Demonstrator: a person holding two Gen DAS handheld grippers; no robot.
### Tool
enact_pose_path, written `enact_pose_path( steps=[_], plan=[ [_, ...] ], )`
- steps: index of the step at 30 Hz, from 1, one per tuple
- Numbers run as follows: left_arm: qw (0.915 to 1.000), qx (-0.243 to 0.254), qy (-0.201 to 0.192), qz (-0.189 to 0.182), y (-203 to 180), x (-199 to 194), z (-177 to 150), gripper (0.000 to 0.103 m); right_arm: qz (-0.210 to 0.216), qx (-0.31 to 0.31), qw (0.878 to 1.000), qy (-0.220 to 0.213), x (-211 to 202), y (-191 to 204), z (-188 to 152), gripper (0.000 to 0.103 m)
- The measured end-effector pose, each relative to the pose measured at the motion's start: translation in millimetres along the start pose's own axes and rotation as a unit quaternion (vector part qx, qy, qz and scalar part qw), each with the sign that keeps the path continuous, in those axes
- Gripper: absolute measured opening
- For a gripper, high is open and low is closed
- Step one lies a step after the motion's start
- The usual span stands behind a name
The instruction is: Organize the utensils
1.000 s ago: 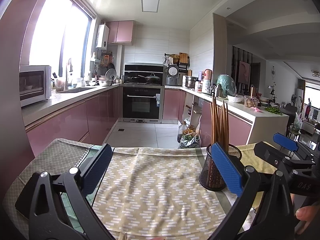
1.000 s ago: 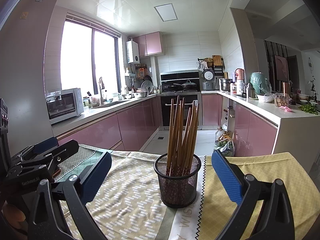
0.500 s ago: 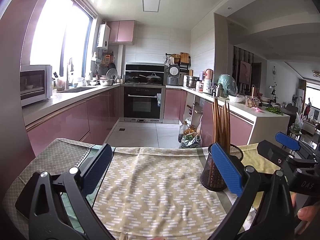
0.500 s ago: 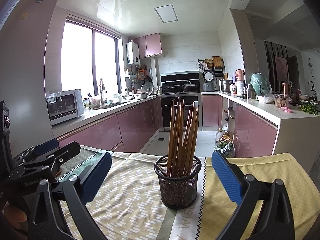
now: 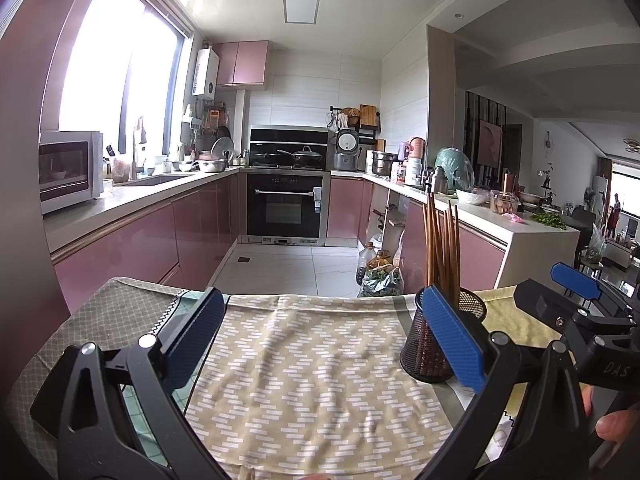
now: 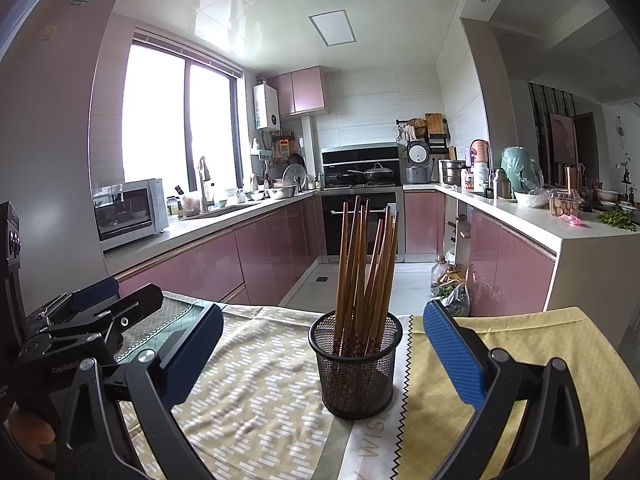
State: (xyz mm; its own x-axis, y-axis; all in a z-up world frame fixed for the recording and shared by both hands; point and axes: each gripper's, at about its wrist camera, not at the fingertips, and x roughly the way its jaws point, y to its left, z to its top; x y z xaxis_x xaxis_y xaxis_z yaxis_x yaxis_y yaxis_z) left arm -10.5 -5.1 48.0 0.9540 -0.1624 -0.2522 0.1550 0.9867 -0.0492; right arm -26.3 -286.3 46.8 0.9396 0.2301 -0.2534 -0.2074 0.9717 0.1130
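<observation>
Both tongs are wide apart and hold nothing: the left gripper [image 5: 320, 336] hangs over the patterned cloth [image 5: 312, 376], and the right gripper [image 6: 320, 350] faces the black mesh cup [image 6: 356, 364]. That cup stands upright on the cloth, on the table, between the right gripper's blue pads [image 6: 450, 358] without touching them. Brown chopsticks [image 6: 364, 268] stand in the cup, leaning a little.
</observation>
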Motion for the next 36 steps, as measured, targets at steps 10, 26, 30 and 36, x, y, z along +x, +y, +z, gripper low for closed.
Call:
enact_pose_path(
  steps=[10,26,30,36],
  plan=[
    [1.0,0.001,0.002,0.002,-2.2,0.5,0.5,0.098,-0.001,0.0,1.0,0.003,0.6,-0.5,-1.0,0.097],
    [1.0,-0.001,0.006,0.003,-1.4,3.6,-2.9,0.098,-0.001,-0.001,1.0,0.005,1.7,-1.7,-3.0,0.097],
    [1.0,-0.001,0.009,0.001,-0.7,4.1,-3.2,0.098,0.0,0.001,1.0,0.008,3.0,-2.2,-2.9,0.097],
    [0.9999,-0.001,0.009,0.009,1.2,5.6,-4.2,0.098,-0.001,0.0,1.0,0.011,4.6,-2.6,-3.8,0.097]
  ],
)
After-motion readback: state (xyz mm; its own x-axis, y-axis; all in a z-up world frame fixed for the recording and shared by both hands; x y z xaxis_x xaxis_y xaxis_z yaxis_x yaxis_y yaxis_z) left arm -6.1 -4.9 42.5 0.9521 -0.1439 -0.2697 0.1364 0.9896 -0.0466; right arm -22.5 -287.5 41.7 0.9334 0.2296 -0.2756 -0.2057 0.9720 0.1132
